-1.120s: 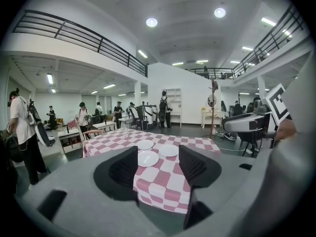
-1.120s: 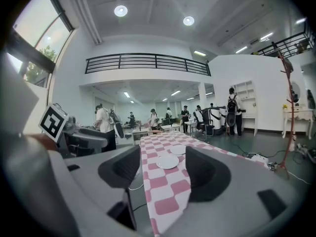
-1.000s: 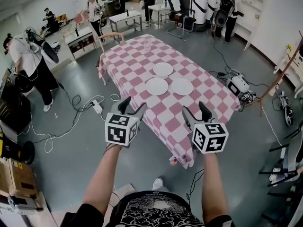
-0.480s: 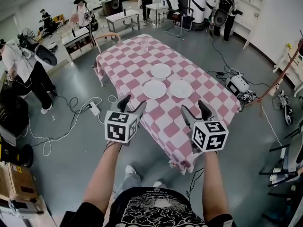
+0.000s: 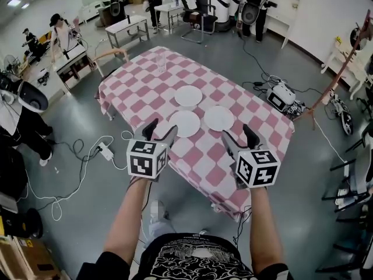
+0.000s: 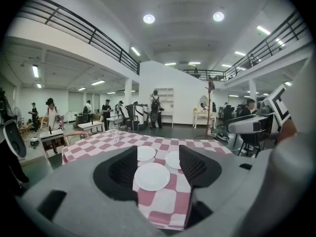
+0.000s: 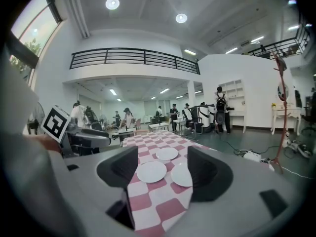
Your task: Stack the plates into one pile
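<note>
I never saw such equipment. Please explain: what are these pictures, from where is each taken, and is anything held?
No robot here: a person holds a tool with two fingers in each hand, the left gripper and the right gripper. The marked cubes are part of them. One picture comes from a camera on the person's head, looking down; the other two from cameras on the grippers, looking out between the fingers. Ahead stands a table with a pink checked cloth, three separate white plates and a glass. Both grippers are open and empty; the right one has just been opening wider.
</note>
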A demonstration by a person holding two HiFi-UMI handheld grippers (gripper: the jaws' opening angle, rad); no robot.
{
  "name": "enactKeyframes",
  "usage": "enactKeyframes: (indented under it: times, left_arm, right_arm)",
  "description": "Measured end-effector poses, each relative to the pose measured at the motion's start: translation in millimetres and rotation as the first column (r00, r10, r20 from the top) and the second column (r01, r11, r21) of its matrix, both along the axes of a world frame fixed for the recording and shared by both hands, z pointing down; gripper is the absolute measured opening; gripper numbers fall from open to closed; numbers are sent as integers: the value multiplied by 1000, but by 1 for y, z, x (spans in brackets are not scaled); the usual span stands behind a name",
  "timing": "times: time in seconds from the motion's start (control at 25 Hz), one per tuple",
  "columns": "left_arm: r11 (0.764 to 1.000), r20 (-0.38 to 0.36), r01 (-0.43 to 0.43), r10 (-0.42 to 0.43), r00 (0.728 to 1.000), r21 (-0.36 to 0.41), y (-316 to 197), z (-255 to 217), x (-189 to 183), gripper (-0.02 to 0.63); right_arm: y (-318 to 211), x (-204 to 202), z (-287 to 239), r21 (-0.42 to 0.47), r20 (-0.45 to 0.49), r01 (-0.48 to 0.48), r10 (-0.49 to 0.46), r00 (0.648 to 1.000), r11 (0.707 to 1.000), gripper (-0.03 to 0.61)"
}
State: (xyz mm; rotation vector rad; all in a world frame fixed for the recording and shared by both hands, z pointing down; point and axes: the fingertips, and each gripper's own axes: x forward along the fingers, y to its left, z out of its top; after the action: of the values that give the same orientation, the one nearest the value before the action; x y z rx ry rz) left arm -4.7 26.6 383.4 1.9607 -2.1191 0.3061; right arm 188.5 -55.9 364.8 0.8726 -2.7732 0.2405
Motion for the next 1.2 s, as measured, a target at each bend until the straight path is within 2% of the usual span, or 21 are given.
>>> enactKeyframes:
  times: [0.24, 0.4, 0.64, 0.92, 1.2]
  left_arm:
    - [989, -15, -144, 144, 989, -24, -49, 13, -22, 273]
    - [969, -18, -242, 241, 970, -42, -71, 15, -49, 273]
    - [940, -24, -341, 340, 940, -30, -95, 12, -85, 278]
    - [917, -16, -399, 399, 917, -26, -112, 7, -108, 278]
    - [909, -6, -415, 415, 910, -34, -134, 13, -116, 278]
  right_arm:
    - [-24, -22, 13, -29, -15, -129, 129, 992, 991, 310]
    - [-31, -49, 12, -39, -32, -216, 215, 976, 976, 313]
    - [-35, -80, 5, -29, -29, -319, 318, 948, 947, 314]
    - [-37, -102, 4, -28, -25, -378, 378, 926, 925, 316]
    - [-58, -105, 12, -35, -15, -404, 404, 915, 914, 316]
